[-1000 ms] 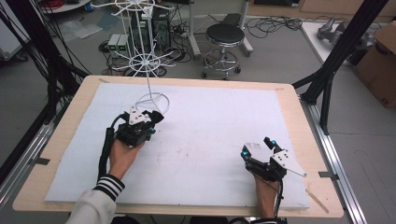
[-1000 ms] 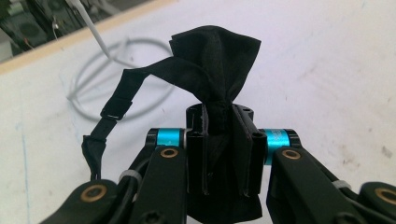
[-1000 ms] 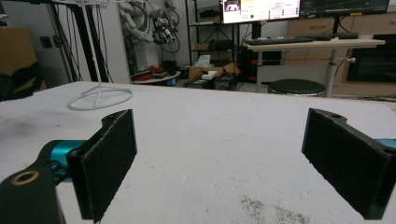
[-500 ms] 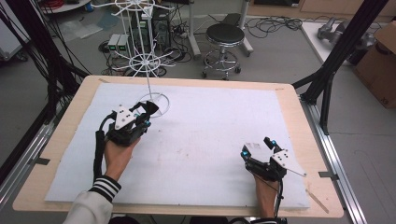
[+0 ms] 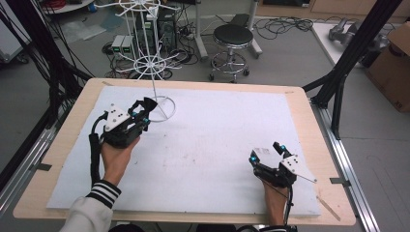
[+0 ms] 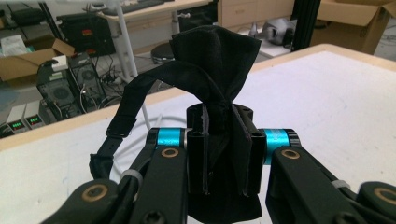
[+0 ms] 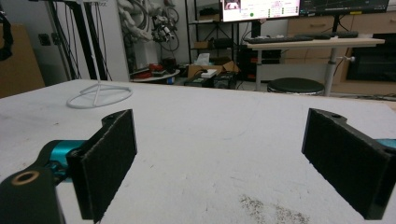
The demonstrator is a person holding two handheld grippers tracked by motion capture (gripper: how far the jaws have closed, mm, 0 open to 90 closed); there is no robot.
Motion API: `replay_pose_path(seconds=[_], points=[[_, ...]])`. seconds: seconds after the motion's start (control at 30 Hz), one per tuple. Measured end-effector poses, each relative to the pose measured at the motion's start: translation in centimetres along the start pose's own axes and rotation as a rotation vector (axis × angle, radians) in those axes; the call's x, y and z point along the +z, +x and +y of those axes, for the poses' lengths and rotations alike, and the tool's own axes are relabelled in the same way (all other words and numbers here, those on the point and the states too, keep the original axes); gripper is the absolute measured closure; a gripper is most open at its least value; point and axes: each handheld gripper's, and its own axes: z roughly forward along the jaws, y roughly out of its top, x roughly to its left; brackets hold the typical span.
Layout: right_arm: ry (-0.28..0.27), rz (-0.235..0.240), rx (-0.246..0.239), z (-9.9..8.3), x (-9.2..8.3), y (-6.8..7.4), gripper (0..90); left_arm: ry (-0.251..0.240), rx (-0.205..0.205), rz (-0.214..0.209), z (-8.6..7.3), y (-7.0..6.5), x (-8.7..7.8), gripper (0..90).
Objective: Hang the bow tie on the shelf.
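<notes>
**Strap pinched at left, rack stand at one o'clock**

Left gripper (image 5: 143,112) clamped on black fabric strap (image 6: 212,60), bunched upright between pads. White wire rack (image 5: 153,63) just beyond, toward one o'clock, nearer this hand. Right gripper (image 5: 267,153) spread wide, holding nothing, well apart at four o'clock.

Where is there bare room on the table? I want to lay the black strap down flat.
The white mat lies bare between the left gripper and the right gripper, and along its far right side. It is crowded only at the far left, where the wire stand's ring base sits beside the black strap.
</notes>
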Motion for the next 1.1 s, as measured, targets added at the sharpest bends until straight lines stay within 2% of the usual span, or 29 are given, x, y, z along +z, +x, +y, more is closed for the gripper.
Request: replay_pose_path(seconds=[0.17,0.3,0.6,0.73,0.8,0.97,1.1], points=[[0.002,0.000,-0.002,0.0,0.0,0.0,9.3,-0.040,0.003,0.021,1.4,0.6,-0.5,76.9],[0.002,0.000,-0.001,0.0,0.0,0.0,9.3,-0.072,-0.009,0.028,2.3,1.0,-0.9,77.0],[0.001,-0.001,-0.004,0.0,0.0,0.0,9.3,-0.105,-0.007,0.045,3.3,1.4,-1.2,77.0],[0.002,-0.001,-0.004,0.0,0.0,0.0,9.3,-0.113,0.001,0.047,4.1,1.5,-1.0,77.0],[0.002,-0.002,-0.001,0.0,0.0,0.0,9.3,-0.121,-0.015,0.042,4.4,1.6,-0.7,77.0],[0.001,-0.002,-0.005,0.0,0.0,0.0,9.3,-0.112,0.011,0.051,5.2,2.0,0.2,77.0],[0.002,0.001,-0.004,0.0,0.0,0.0,9.3,-0.113,0.010,0.052,5.7,2.2,1.2,77.0]])
